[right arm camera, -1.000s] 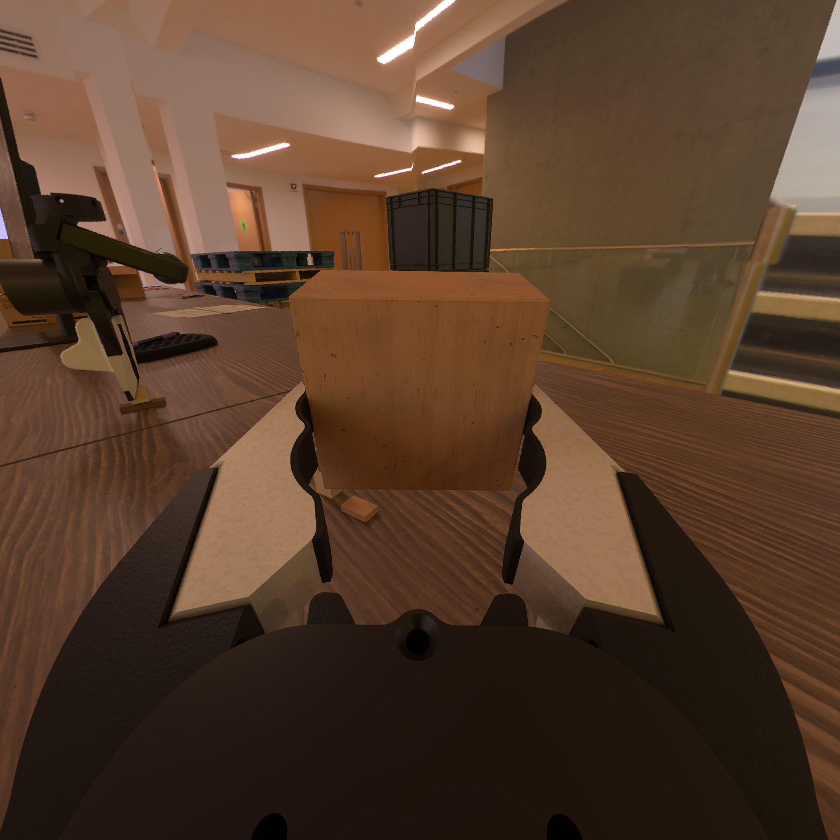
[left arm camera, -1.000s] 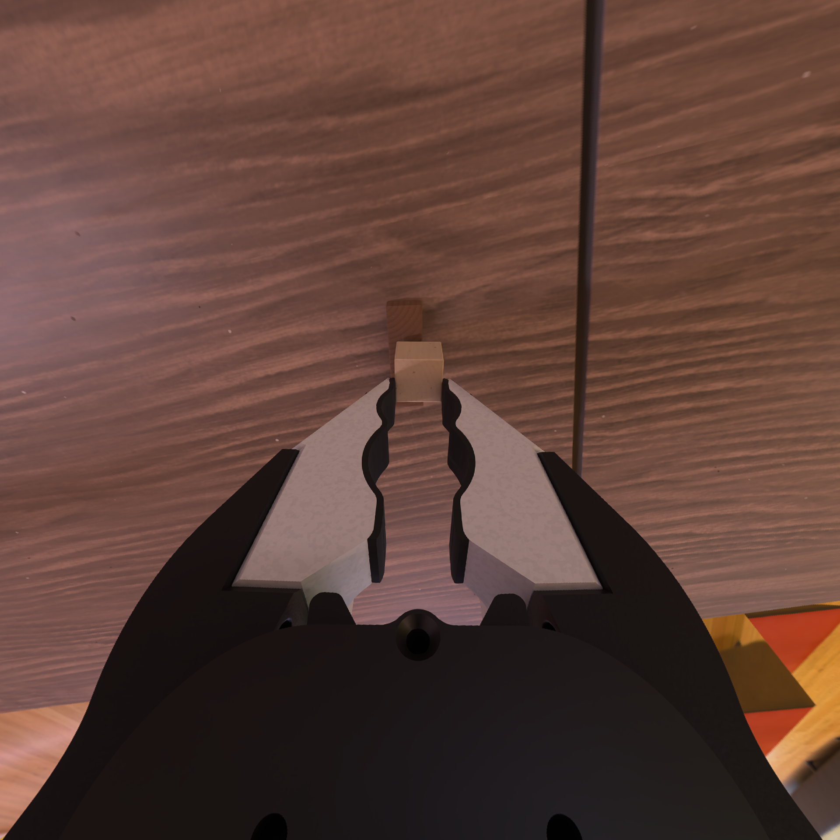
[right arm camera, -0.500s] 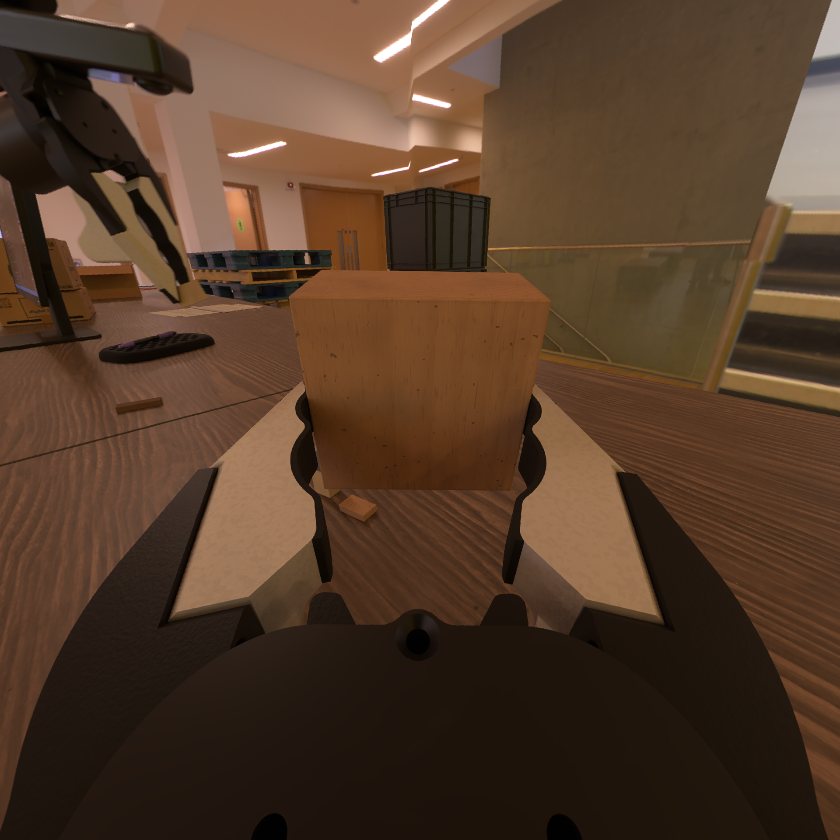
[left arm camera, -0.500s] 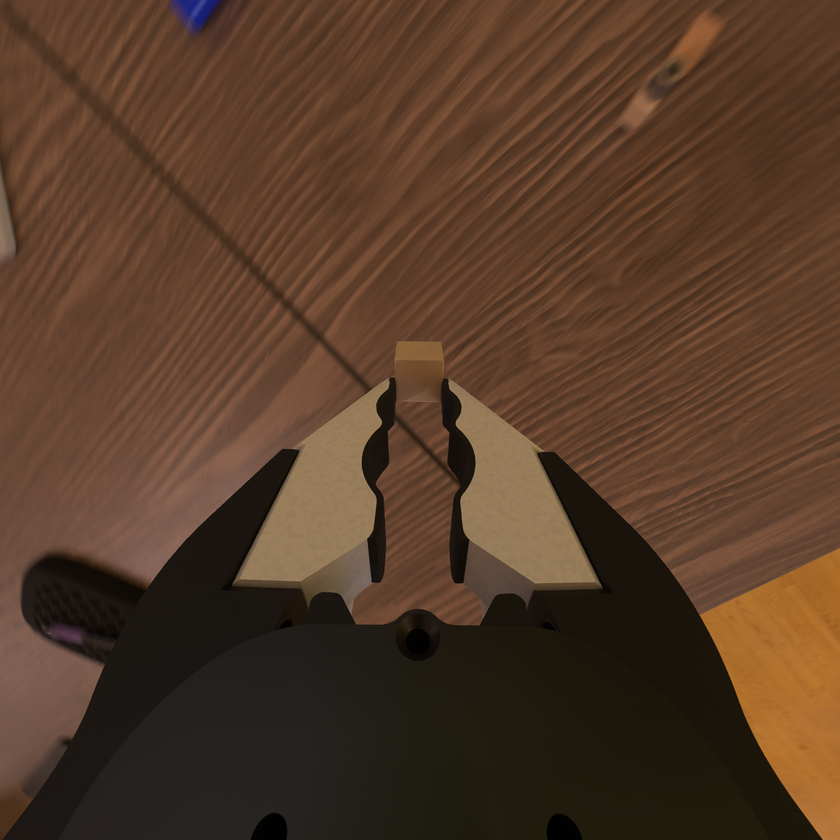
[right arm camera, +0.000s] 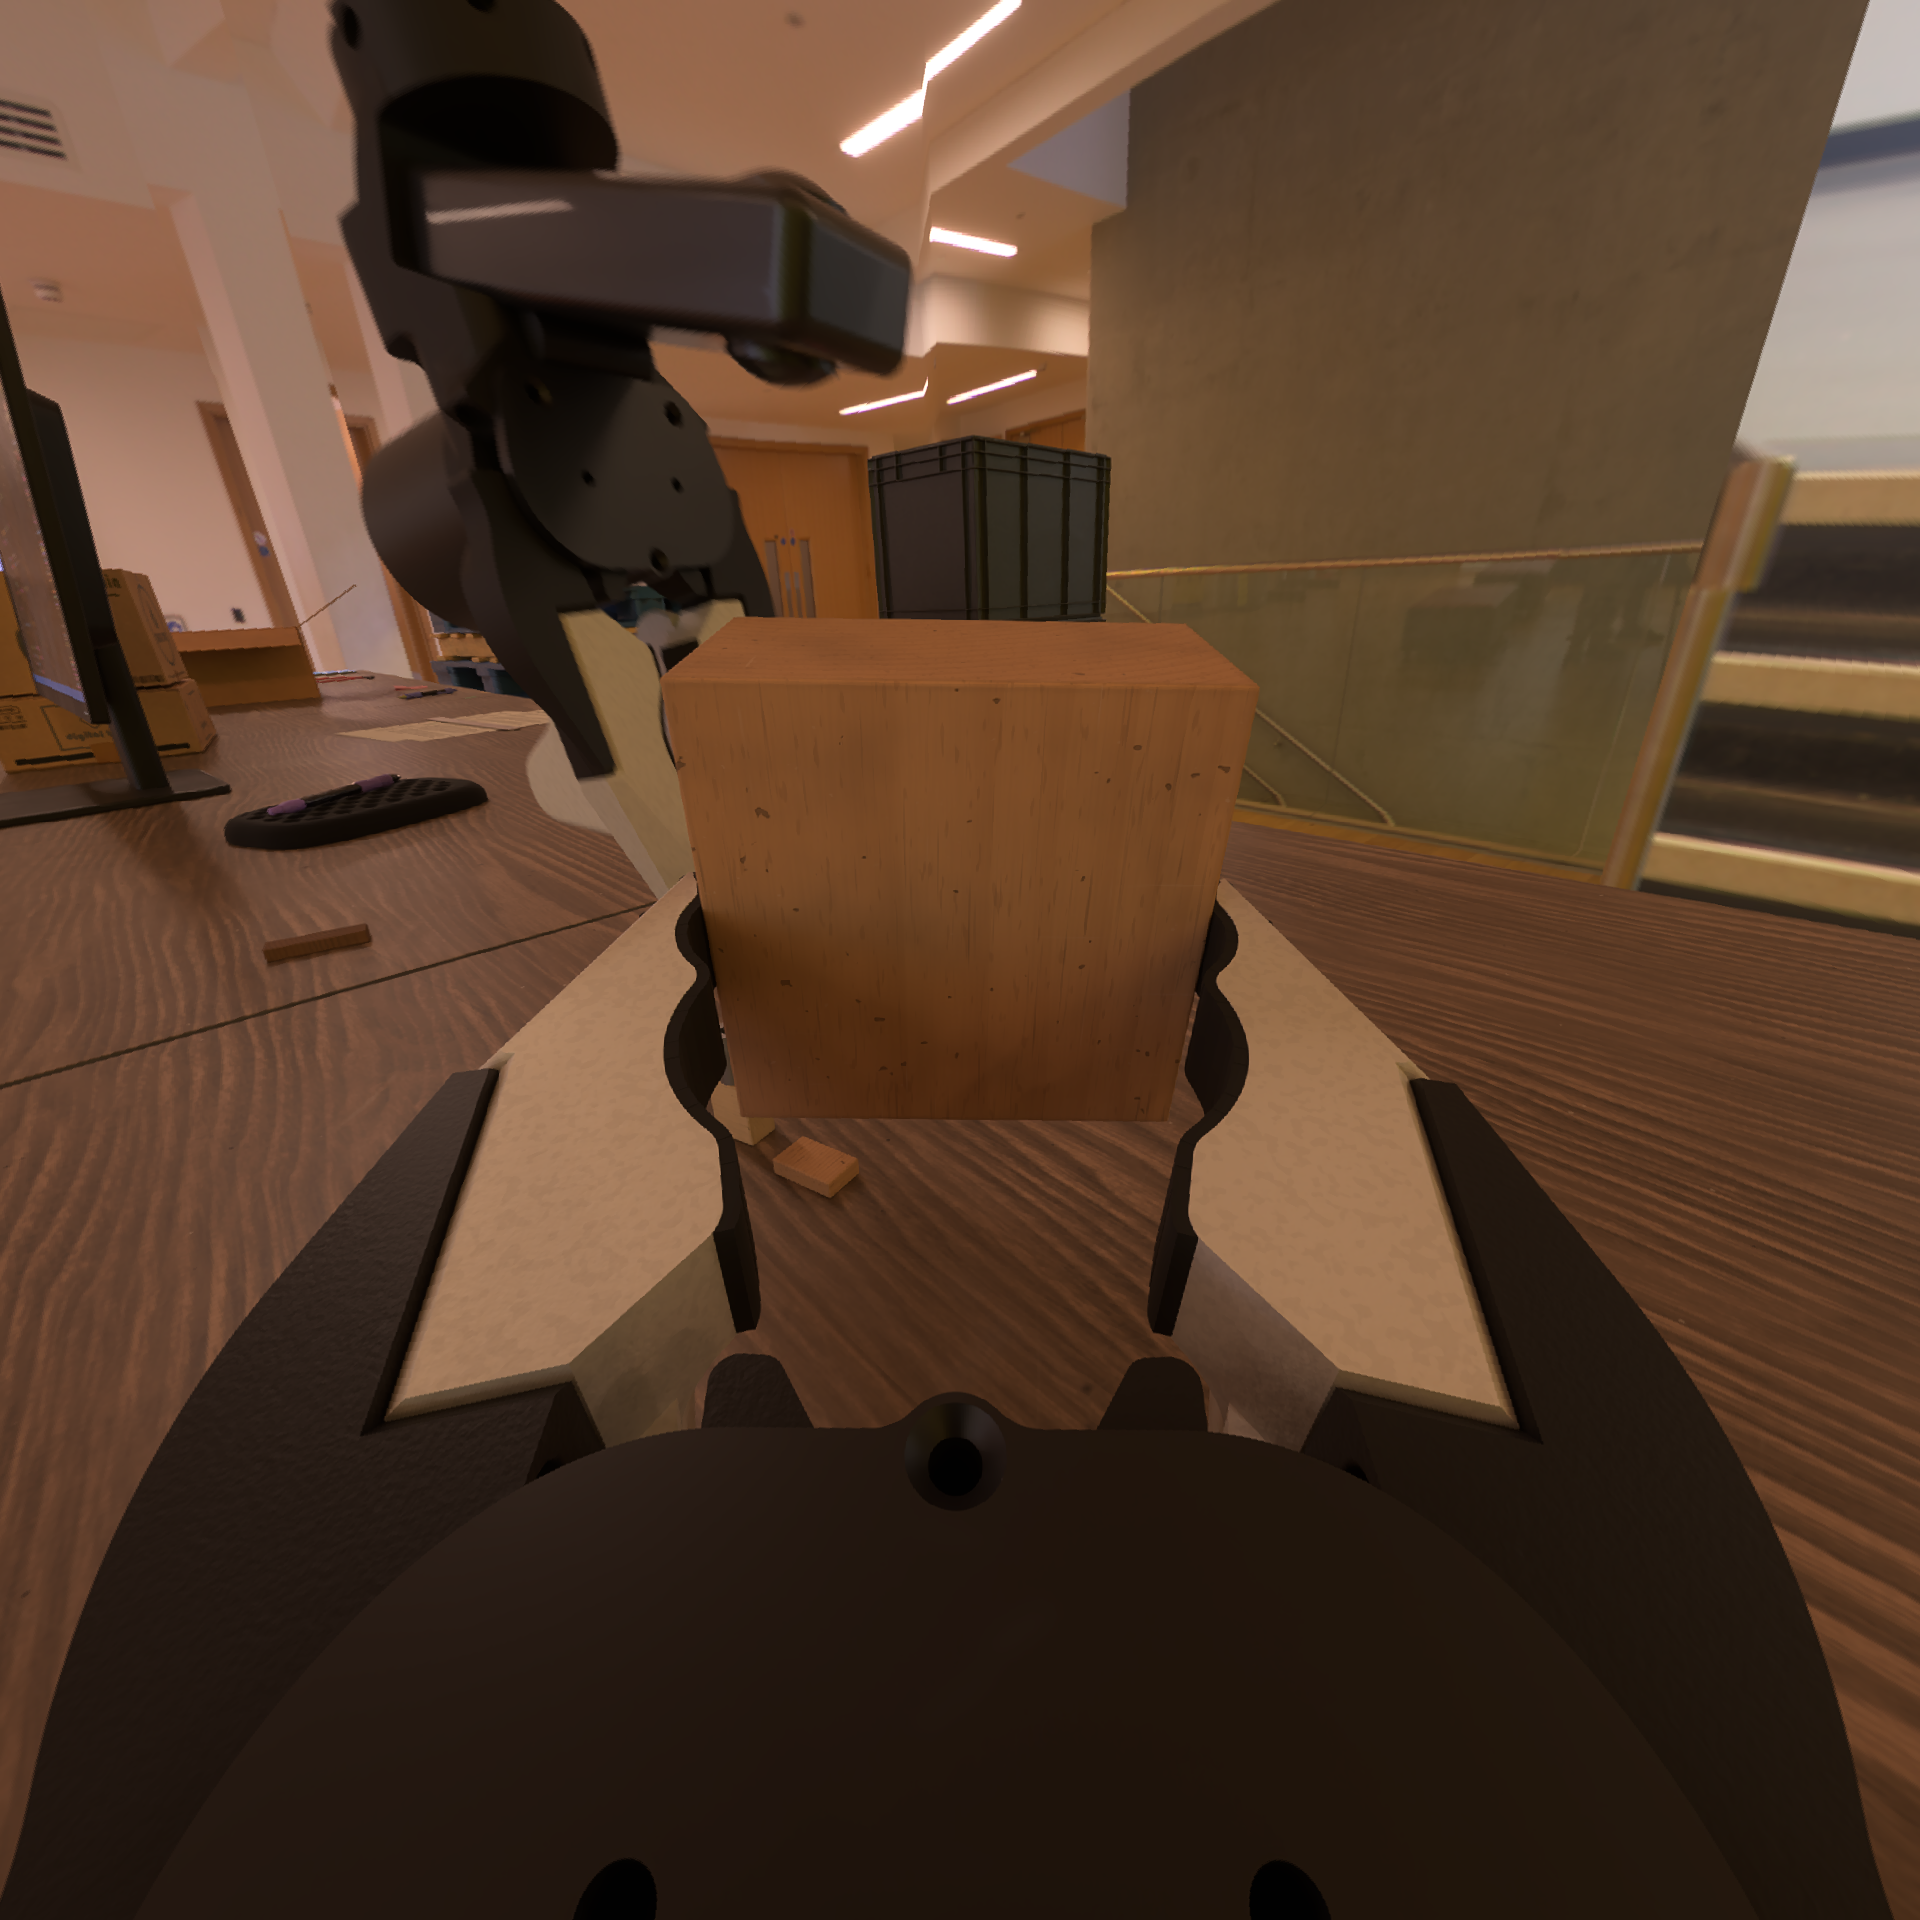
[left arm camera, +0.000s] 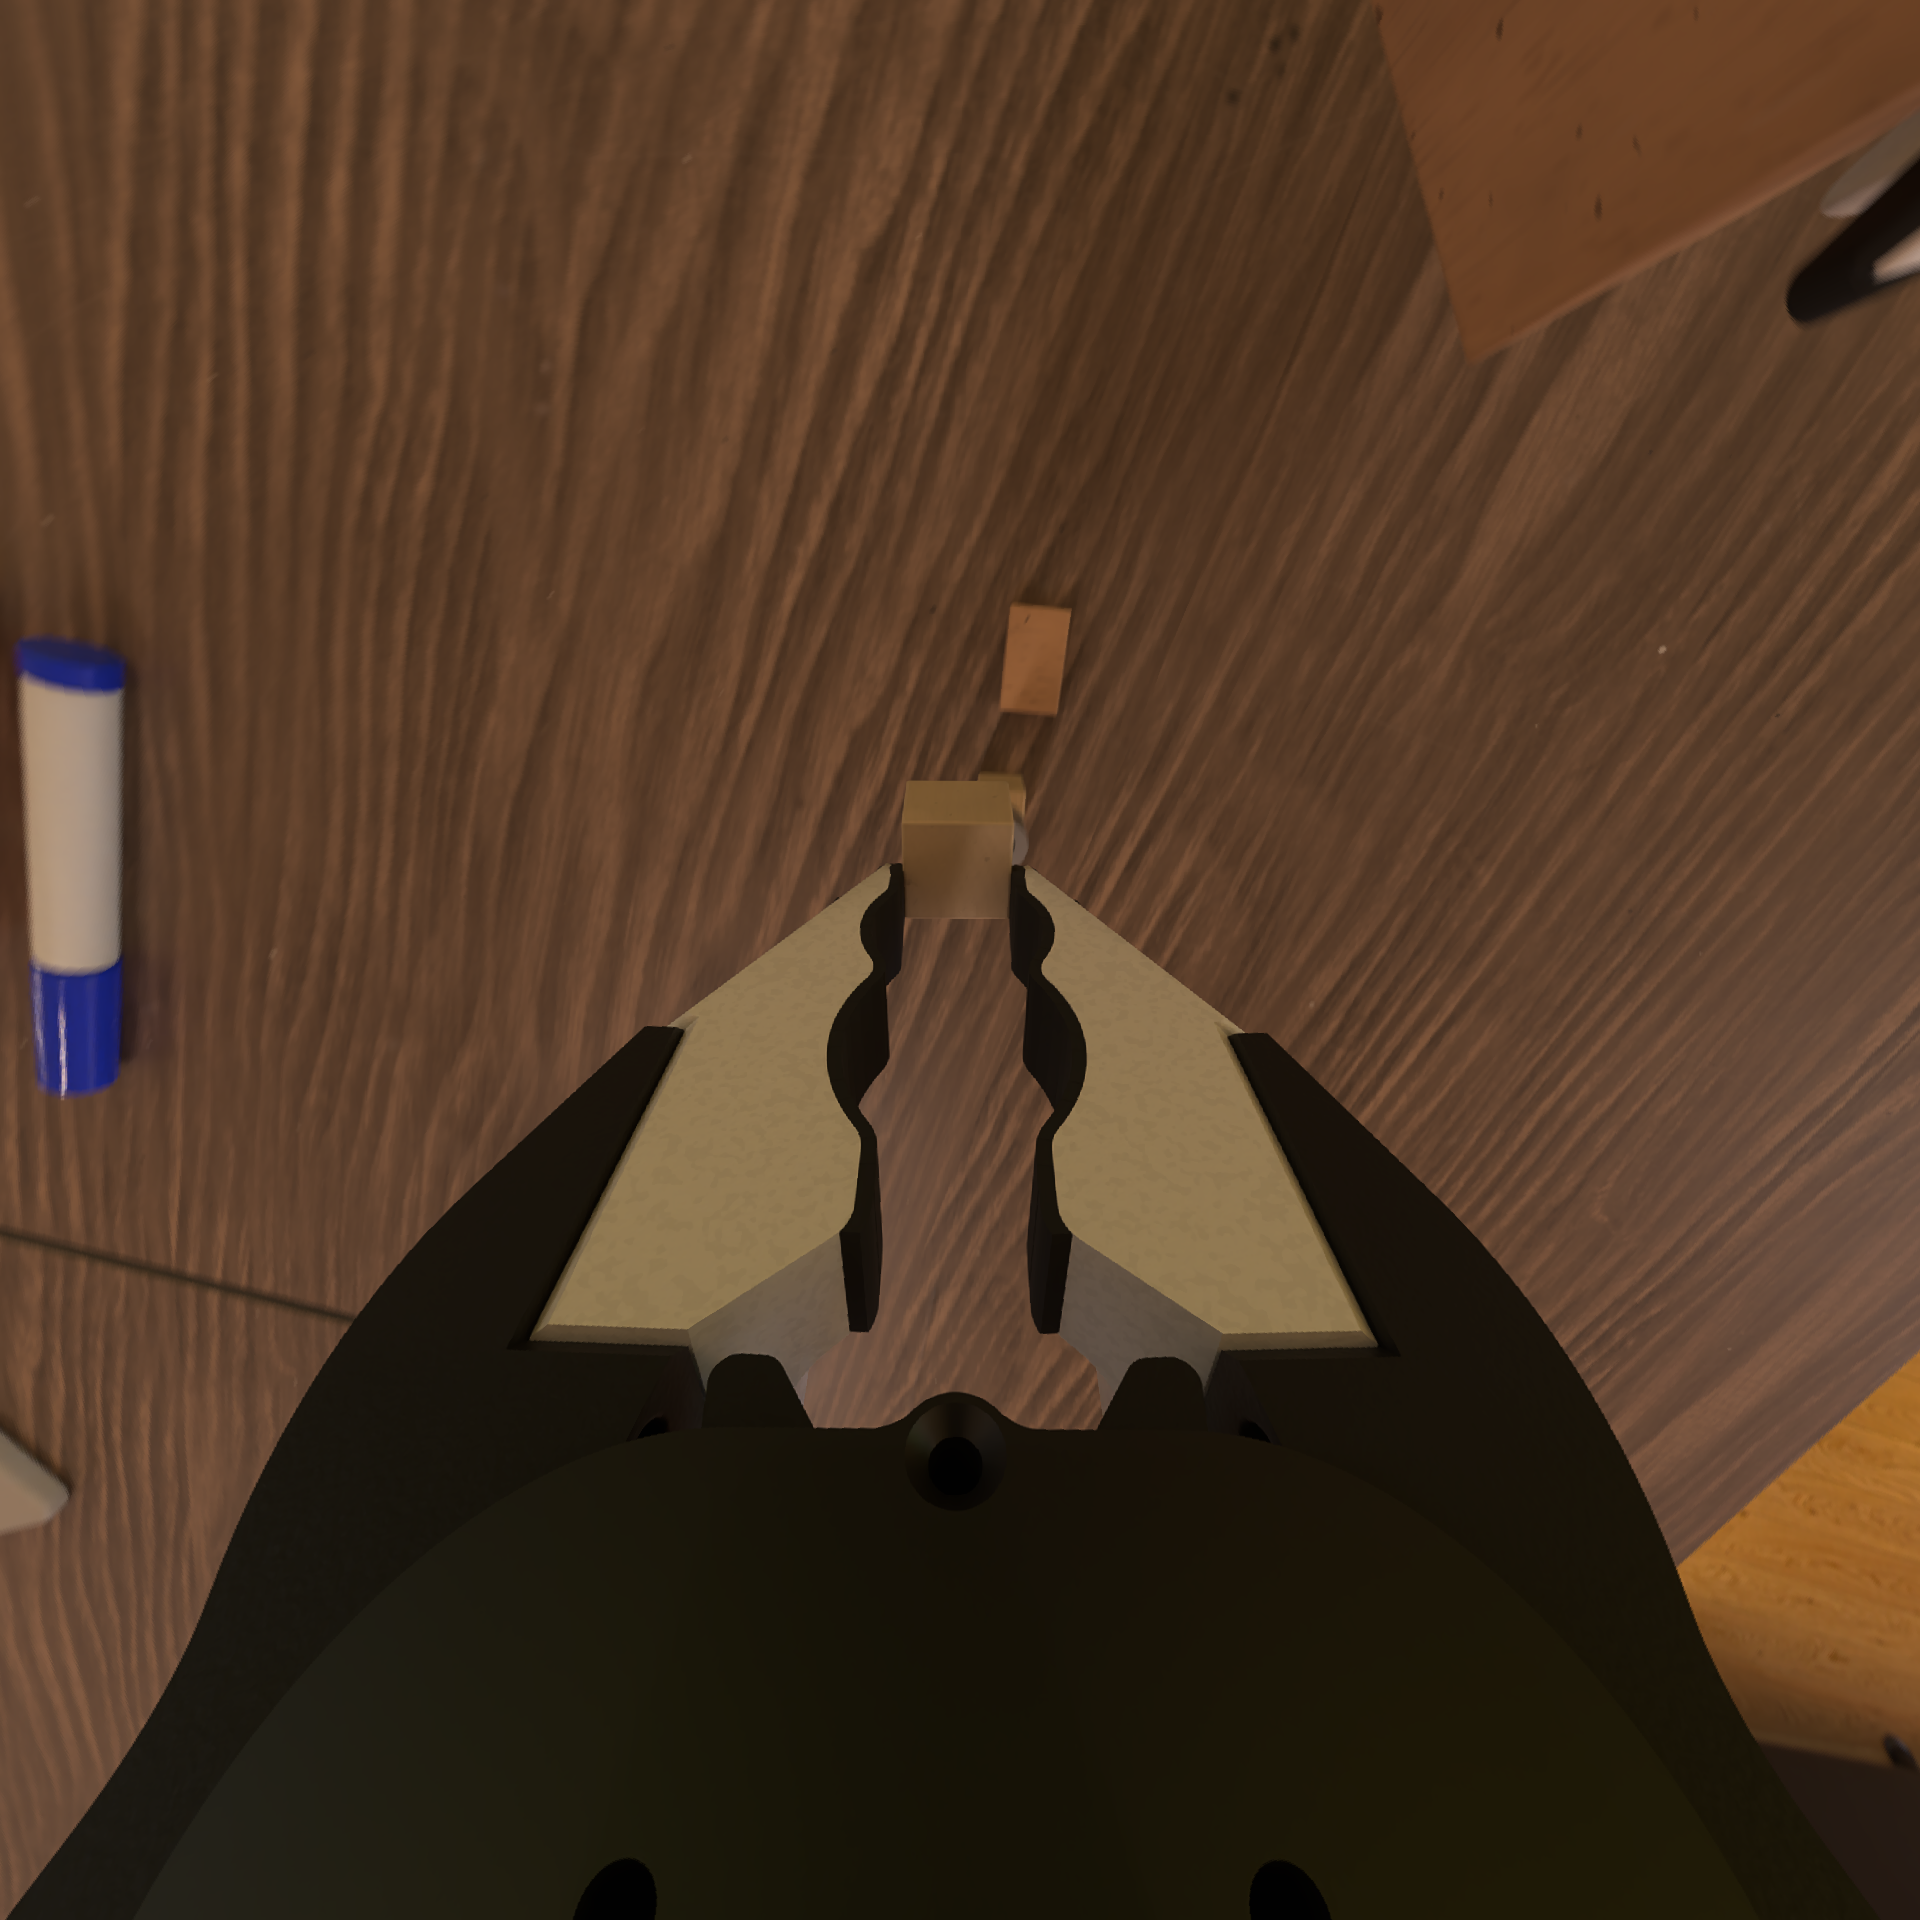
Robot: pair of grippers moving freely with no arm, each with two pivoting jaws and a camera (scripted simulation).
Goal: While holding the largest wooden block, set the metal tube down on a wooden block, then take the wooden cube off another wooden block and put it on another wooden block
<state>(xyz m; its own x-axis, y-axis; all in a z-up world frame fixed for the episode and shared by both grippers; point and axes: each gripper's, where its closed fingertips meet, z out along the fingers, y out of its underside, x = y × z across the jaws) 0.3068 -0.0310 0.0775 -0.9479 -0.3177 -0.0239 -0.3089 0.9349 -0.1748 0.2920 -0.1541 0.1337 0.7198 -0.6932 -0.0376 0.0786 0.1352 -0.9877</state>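
My left gripper (left arm camera: pixel 956 883) is shut on the small pale wooden cube (left arm camera: pixel 956 862) and holds it above the table, pointing down. Just beyond the cube a pale block (left arm camera: pixel 1004 787) peeks out, with a grey bit at its side that I cannot identify. A small flat wooden block (left arm camera: pixel 1036 675) lies further on. My right gripper (right arm camera: pixel 956 914) is shut on the largest wooden block (right arm camera: pixel 956 883), also at the top right of the left wrist view (left arm camera: pixel 1621 135). The left gripper's fingers (right arm camera: pixel 618 717) drop behind that block's left edge, tips hidden.
A blue-and-white stick (left arm camera: pixel 73 862) lies at the left. The flat block (right arm camera: pixel 818 1164) and pale block (right arm camera: pixel 753 1127) sit under the big block. A thin wooden slab (right arm camera: pixel 317 943), a black mesh pad (right arm camera: pixel 353 810) and a monitor stand (right arm camera: pixel 104 727) are at the left.
The left gripper lifted the cube off the thin slab at the far left and carried it across to above the small blocks beside the big block. The right gripper has not moved.
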